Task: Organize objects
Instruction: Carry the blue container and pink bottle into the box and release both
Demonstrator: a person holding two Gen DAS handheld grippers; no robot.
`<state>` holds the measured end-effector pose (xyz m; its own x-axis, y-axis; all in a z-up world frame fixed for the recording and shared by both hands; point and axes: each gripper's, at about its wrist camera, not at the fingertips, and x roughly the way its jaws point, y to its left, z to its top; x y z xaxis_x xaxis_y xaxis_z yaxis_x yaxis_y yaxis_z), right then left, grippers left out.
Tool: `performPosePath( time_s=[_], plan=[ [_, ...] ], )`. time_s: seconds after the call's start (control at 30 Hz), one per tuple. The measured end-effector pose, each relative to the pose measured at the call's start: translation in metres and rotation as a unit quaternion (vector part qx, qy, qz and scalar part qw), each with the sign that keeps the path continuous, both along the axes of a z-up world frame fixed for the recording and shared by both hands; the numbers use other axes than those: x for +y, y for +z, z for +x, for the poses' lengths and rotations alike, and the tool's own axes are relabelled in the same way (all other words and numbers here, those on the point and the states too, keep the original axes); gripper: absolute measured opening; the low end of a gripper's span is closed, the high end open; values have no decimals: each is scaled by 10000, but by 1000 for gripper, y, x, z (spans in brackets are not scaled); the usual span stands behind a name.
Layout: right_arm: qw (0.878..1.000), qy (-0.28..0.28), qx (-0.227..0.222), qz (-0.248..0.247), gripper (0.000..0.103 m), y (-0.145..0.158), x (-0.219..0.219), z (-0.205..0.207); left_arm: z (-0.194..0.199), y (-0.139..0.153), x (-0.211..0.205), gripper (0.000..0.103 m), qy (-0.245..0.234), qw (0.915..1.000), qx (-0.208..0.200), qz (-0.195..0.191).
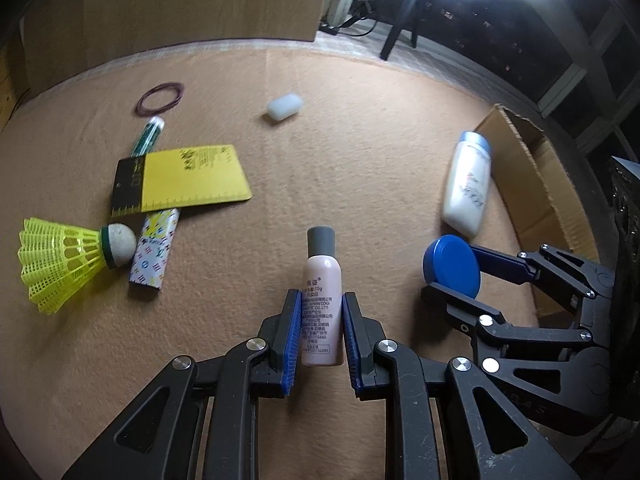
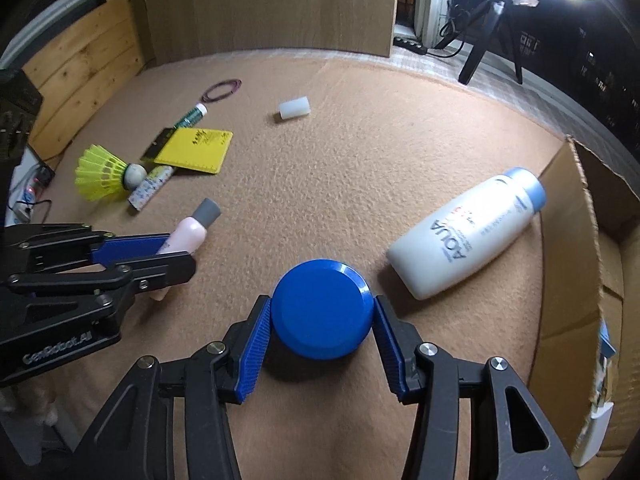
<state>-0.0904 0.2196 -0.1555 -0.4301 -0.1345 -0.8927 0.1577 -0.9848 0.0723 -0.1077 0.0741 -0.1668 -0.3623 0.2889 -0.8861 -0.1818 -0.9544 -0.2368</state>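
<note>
My left gripper is shut on a small pink bottle with a grey cap, also seen in the right wrist view. My right gripper is shut on a round blue jar; the jar shows in the left wrist view too. A white lotion bottle with a light blue cap lies on its side just right of the jar, beside an open cardboard box.
On the tan felt at the left lie a yellow shuttlecock, a yellow card, a patterned stick, a green tube, a rubber band and a white capsule-like piece. A wooden board stands behind.
</note>
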Motion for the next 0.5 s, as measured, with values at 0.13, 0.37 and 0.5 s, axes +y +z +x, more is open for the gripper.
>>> performPosePath(
  time_s=[0.13, 0.37, 0.5],
  plan=[
    [9998, -96, 117, -157, 46, 17, 14, 12, 0, 12, 15, 21, -136, 9998, 108, 81],
    [9977, -505, 334, -292, 46, 45, 58, 31, -5, 37, 55, 21, -536, 9978, 323, 220],
    [9952, -819, 418, -338, 46, 54, 88, 42, -9, 48, 86, 21, -802, 9955, 410, 300]
  ],
)
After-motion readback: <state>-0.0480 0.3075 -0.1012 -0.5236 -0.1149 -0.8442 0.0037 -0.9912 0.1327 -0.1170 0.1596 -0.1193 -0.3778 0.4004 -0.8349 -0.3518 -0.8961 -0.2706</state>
